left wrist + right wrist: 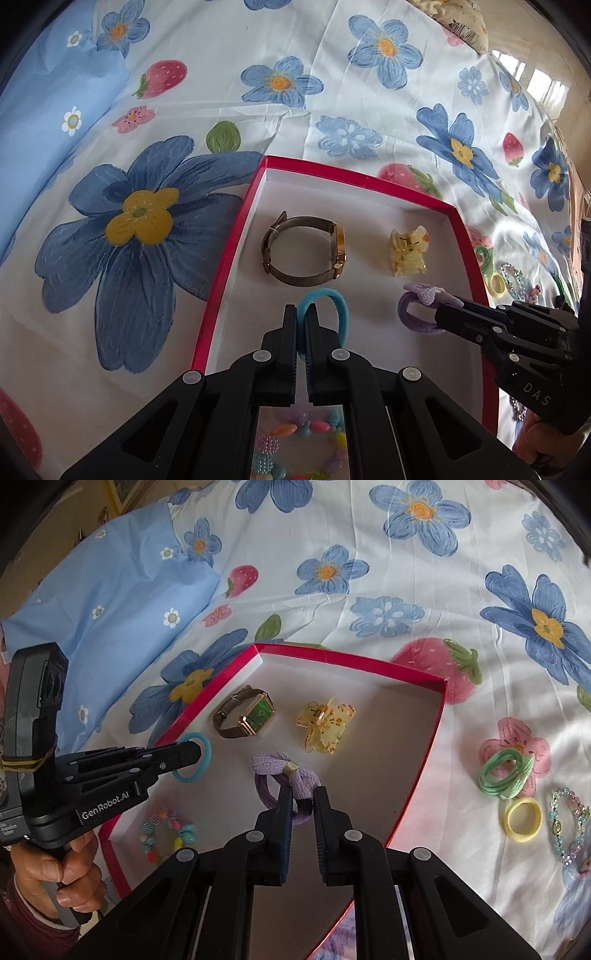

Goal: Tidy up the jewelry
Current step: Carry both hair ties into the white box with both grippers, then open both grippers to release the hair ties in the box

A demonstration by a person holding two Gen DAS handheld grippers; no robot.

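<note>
**Over the red box, both grippers held hair ties**

Over a red-walled box (236,236) with a white floor, lying on a flowered bedsheet (332,74), two grippers hung side by side. The left gripper (302,314) had its jaws pressed together on a blue tie (338,306), the loop standing out beyond its fingertips above the near left part of the box. The right gripper (303,794) pinched a purple tie (291,771) with a fabric bow, held over the middle of the box.

On the box floor farther off lay a watch (306,247) with a gold case and mesh band, at the left, and a yellow claw clip (408,251) just to its right, the two apart. A bead bracelet (168,834) of mixed colours lay in the near left corner.

Outside the box, on the sheet to the right, lay a bunch of green ties (504,771), a yellow tie (522,819) just nearer, and a clear bead bracelet (569,823) to its right. A hand (55,871) gripped the left gripper's handle. A blue pillow (110,602) sat at the far left.
</note>
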